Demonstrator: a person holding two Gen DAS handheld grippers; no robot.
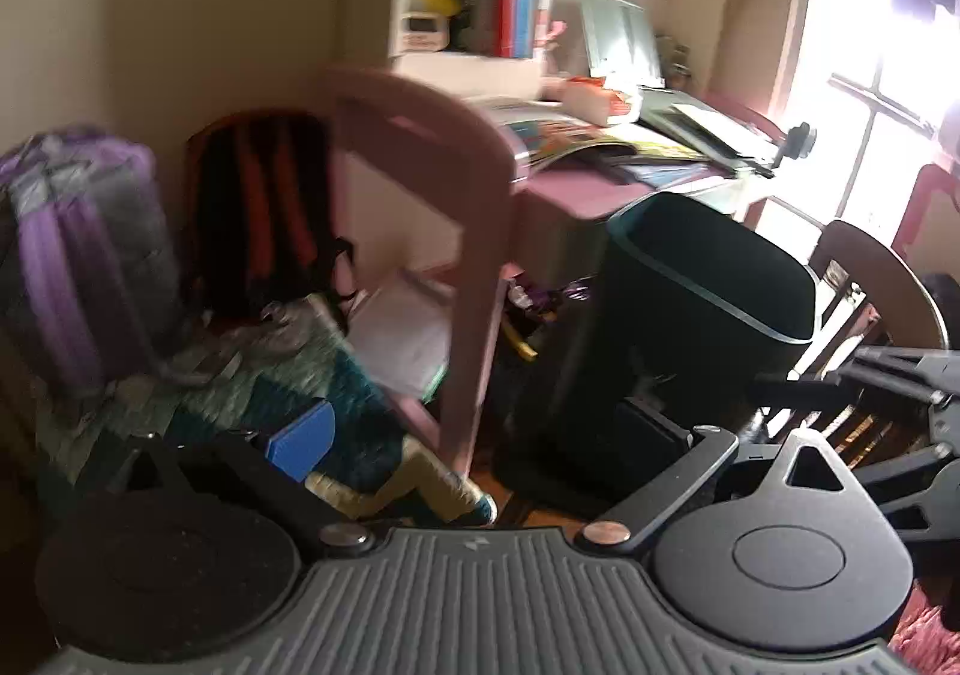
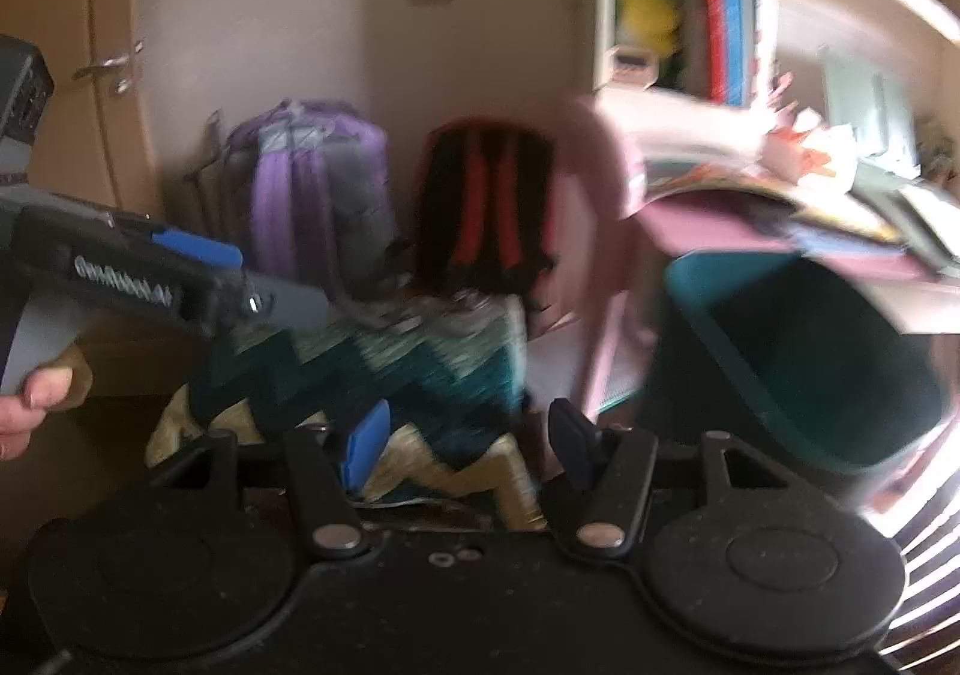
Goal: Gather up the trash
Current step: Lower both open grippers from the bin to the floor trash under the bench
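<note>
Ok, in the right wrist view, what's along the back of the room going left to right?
Door handle → purple backpack → black and red backpack → pink chair → dark teal bin.

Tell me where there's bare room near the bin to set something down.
Desk: only a bare pink strip at its front edge, between the magazines and the bin; behind that, crowded with papers. The seat of the pink chair looks free. The zigzag rug lies open before the purple backpack and the red-black backpack.
</note>
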